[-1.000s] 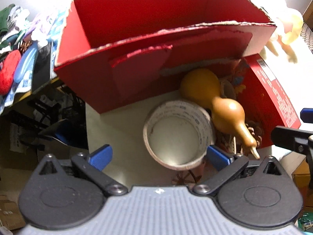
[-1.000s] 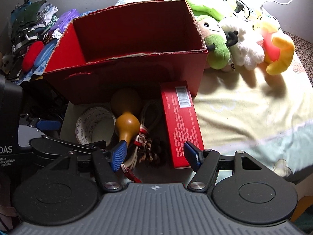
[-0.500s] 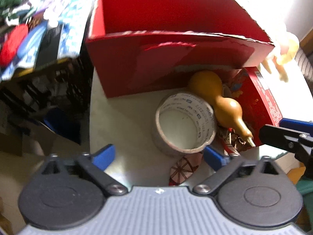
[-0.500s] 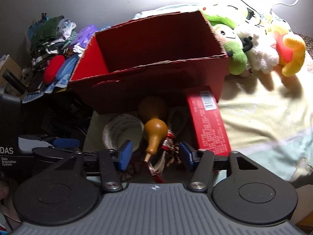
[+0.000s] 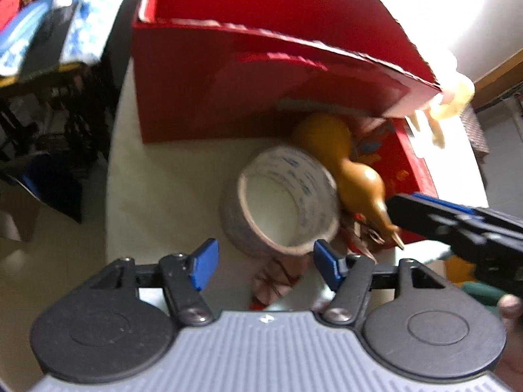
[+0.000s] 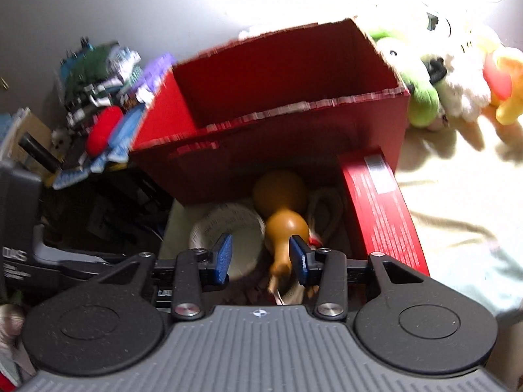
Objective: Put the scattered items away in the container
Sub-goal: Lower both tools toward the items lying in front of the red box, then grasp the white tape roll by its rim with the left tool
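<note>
Both tools have moved closer with jaws closing, so the left tool (image 5: 263, 263), half open and holding nothing, should straddle the tape roll (image 5: 281, 199) beside the red box (image 5: 228, 98), while the right tool (image 6: 260, 258), empty too, squeezes the gourd's (image 6: 284, 222) neck gently.

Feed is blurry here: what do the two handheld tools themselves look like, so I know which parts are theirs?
Both match: the left tool and the right tool each have a ribbed grey body, two round black discs, black linkage arms with silver screws, and flat blue pads on the fingers. No cables or sleeves show.
</note>
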Demonstrator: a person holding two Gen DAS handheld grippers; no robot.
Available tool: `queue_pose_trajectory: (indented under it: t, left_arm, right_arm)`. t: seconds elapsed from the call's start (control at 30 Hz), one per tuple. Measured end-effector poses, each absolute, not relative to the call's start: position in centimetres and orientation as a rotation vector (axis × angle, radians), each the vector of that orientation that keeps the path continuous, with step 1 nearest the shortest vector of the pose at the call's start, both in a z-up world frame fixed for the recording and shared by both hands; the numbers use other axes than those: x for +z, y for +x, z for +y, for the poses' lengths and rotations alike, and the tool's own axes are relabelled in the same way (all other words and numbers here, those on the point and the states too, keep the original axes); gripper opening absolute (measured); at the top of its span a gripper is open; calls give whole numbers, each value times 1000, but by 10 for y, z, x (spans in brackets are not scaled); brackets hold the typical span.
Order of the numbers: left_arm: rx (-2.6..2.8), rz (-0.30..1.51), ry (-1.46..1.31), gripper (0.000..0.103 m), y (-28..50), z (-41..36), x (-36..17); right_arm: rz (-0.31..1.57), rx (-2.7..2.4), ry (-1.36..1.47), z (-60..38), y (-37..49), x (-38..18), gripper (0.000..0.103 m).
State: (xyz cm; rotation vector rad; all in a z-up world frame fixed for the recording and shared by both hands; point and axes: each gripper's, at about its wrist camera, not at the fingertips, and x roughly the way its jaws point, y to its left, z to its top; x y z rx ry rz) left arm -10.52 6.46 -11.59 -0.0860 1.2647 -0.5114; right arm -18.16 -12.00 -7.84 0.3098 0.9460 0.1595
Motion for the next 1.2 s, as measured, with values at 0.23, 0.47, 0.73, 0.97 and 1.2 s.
queue_pose_trajectory:
  t: [0.23, 0.47, 0.73, 0.97, 1.2]
  left_arm:
    - [-502, 1314, -82, 33, -81, 55, -135]
    - [-498, 1269, 9, 6, -84, 57, -132]
    - [-505, 1279, 13, 4, -83, 74, -135]
    - [-518, 1253, 44, 4, -86, 70, -134]
    - [-582, 1152, 109, 4, -94, 69, -84]
  right_arm:
    - [927, 180, 313, -116, -173, -79, 41]
    - [904, 230, 229, -103, -159, -80, 36]
    - [971, 337, 109, -74, -143, -90, 35]
    - [1068, 306, -6, -58, -136, -109, 19]
    - [1004, 311, 44, -72, -154, -74, 17]
